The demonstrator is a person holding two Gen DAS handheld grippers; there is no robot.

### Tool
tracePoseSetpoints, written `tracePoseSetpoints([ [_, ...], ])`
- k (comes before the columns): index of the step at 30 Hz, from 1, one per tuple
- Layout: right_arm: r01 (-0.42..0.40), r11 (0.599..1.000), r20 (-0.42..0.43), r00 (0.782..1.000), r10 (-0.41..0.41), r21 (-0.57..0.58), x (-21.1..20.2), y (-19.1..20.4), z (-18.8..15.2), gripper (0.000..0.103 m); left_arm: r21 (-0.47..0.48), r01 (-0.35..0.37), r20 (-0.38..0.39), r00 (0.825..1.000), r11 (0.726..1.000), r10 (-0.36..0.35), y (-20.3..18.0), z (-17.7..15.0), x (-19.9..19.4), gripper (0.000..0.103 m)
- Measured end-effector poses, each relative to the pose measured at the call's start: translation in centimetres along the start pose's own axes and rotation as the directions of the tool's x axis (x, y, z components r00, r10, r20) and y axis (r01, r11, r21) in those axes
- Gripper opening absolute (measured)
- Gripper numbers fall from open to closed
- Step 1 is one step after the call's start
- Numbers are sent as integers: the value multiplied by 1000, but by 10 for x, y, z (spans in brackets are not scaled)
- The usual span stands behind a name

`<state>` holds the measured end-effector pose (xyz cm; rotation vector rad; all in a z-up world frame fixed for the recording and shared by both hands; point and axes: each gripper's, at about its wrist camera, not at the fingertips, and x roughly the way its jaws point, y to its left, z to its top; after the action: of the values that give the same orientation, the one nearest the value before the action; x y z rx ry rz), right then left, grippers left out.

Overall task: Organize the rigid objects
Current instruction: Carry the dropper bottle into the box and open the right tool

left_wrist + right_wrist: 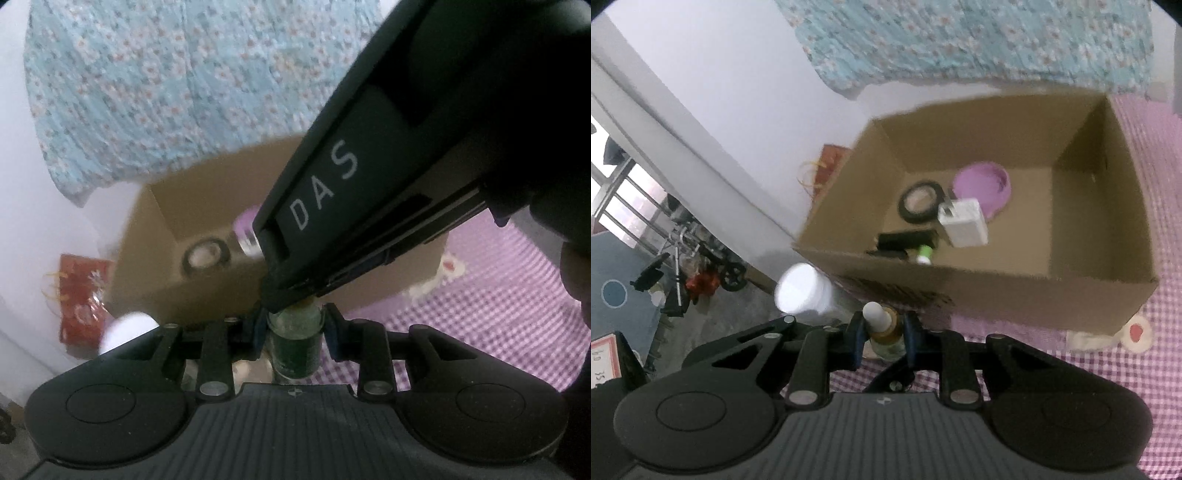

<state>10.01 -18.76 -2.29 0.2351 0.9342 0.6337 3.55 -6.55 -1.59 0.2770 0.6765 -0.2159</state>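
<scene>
The cardboard box (979, 291) sits on the purple checked cloth (1108, 369), already holding a tape roll (921, 202), a white charger (964, 222) and a purple lid (982, 188). We grip a green bottle (294, 339) in the left gripper (295, 334), pinched narrow, and a dropper bottle (884, 328) in the right gripper (884, 338), both near the box's front wall, probably bound for the box.

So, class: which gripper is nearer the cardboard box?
Right. The right gripper hangs just short of the cardboard box; the left gripper sits behind it, farther back.
</scene>
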Motion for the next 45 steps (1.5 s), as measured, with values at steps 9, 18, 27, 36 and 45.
tracePoseSetpoints([
  [9, -27, 993, 102, 994, 38, -114, -46, 33, 39, 24, -46, -68, 99, 992, 997, 72, 11, 48, -33, 31],
  [18, -32, 985, 100, 994, 50, -171, -40, 30, 88, 24, -153, -69, 77, 994, 986, 81, 28, 88, -7, 31],
  [27, -21, 995, -20, 1000, 20, -97, 10, -13, 111, 24, -247, 20, -80, 996, 969, -41, 42, 91, 60, 31],
  [36, 5, 999, -123, 992, -10, -41, 52, -46, 96, 24, -289, 56, -219, 968, 956, -123, 43, 70, 104, 31],
  [45, 44, 998, -168, 984, -53, -55, 75, -51, 85, 24, -300, 68, -263, 953, 951, -151, 47, 59, 113, 34],
])
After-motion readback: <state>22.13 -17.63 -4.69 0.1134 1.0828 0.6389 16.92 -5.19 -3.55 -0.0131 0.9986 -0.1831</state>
